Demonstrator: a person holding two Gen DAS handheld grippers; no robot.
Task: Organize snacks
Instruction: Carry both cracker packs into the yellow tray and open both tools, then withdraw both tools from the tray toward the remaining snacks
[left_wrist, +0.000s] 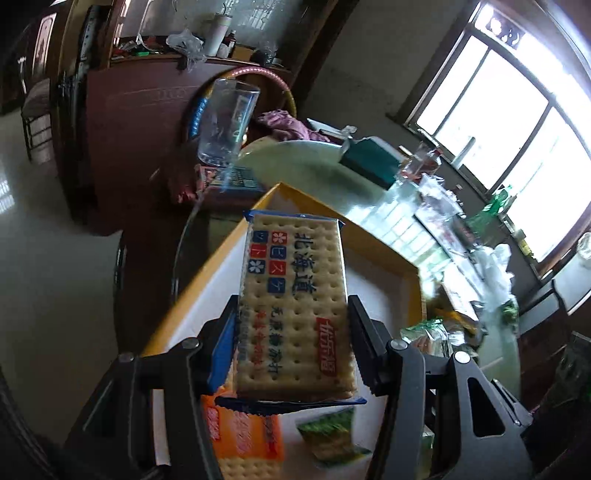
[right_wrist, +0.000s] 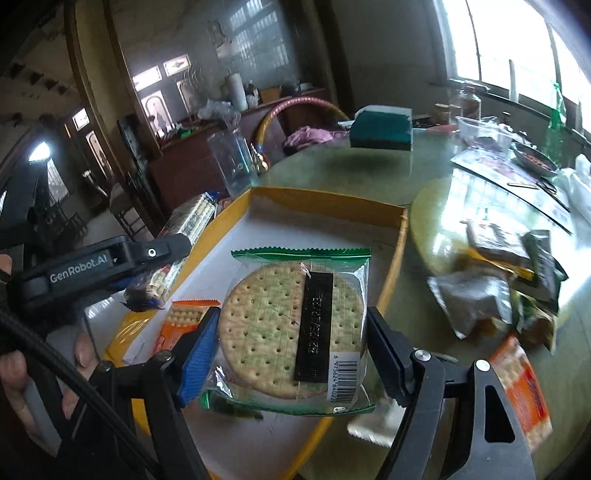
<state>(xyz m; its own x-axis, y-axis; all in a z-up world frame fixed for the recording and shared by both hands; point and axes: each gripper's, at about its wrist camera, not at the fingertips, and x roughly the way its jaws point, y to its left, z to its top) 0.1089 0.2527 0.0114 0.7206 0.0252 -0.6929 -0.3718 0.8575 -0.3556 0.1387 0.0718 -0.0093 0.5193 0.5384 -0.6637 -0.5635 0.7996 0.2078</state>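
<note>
My left gripper (left_wrist: 291, 332) is shut on a blue-edged pack of square crackers (left_wrist: 293, 306), held above the yellow-rimmed white box (left_wrist: 317, 201). Inside the box under it lie an orange cracker pack (left_wrist: 243, 439) and a small green pack (left_wrist: 328, 439). My right gripper (right_wrist: 291, 343) is shut on a green-edged pack of round crackers (right_wrist: 295, 325), also over the yellow box (right_wrist: 325, 201). In the right wrist view the left gripper (right_wrist: 162, 258) shows at the left with its square cracker pack (right_wrist: 188, 225), and the orange pack (right_wrist: 181, 321) lies in the box.
A tall glass (left_wrist: 225, 125) stands just beyond the box's far corner. A teal box (right_wrist: 380, 131) sits further back on the round green table (right_wrist: 332, 166). Several loose snack packs (right_wrist: 495, 280) lie right of the box, an orange one (right_wrist: 524, 387) nearest. A hand (right_wrist: 22, 373) shows at lower left.
</note>
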